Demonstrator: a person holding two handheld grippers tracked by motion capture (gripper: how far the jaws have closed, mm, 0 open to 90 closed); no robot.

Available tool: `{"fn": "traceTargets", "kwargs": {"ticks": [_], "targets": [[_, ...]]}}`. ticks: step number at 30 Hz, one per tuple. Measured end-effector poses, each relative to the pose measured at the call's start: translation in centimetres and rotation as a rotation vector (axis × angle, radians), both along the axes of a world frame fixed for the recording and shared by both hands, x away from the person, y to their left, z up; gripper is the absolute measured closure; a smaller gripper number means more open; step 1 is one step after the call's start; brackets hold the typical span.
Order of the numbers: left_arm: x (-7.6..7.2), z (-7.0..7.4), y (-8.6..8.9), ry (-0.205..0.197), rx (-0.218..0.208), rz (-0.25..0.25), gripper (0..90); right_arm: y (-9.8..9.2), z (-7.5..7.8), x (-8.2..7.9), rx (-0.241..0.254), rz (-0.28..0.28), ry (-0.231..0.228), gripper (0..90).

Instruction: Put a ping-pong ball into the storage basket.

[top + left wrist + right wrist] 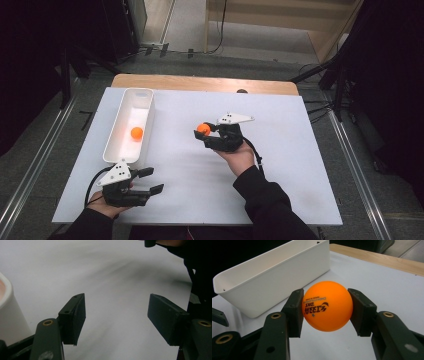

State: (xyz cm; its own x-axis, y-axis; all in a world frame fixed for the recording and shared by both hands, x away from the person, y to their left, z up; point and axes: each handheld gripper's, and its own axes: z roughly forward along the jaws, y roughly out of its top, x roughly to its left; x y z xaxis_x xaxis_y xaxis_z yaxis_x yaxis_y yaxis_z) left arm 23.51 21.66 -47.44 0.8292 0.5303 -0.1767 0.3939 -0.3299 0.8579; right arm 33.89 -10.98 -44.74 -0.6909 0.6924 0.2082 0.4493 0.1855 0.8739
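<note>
orange ball (327,305) – black print upside down, "DHS" legible, small print above unreadable

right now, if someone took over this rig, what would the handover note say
Right gripper: shut on a small orange ping-pong ball, held above the white table sheet, to the right of the tray.
Left gripper: open, holding nothing, near the front left of the sheet by the tray's near end.
Long white plastic tray: at the left of the sheet, with a second orange ball already inside.
Done: one ball is in the tray.
Left: probably carry the held ball over the tray and release it.
</note>
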Motion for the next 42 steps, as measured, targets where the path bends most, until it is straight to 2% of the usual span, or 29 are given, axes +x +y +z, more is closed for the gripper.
{"fn": "traceTargets", "kwargs": {"ticks": [21,31,35,42], "targets": [[0.0,0.0,0.0,0.003,-0.001,-0.001,31.4,2.7,0.5,0.9,-0.008,0.038,0.005,48.4],[0.0,-0.1,0.1,0.009,-0.011,0.004,31.4,3.8,0.7,1.8,-0.002,0.039,0.018,48.4],[0.0,-0.1,0.1,0.007,-0.013,0.002,31.4,4.2,1.0,2.2,0.000,0.039,0.002,48.4],[0.0,0.0,0.0,0.009,-0.008,-0.003,31.4,4.9,1.2,2.7,0.004,0.040,0.006,48.4]]}}
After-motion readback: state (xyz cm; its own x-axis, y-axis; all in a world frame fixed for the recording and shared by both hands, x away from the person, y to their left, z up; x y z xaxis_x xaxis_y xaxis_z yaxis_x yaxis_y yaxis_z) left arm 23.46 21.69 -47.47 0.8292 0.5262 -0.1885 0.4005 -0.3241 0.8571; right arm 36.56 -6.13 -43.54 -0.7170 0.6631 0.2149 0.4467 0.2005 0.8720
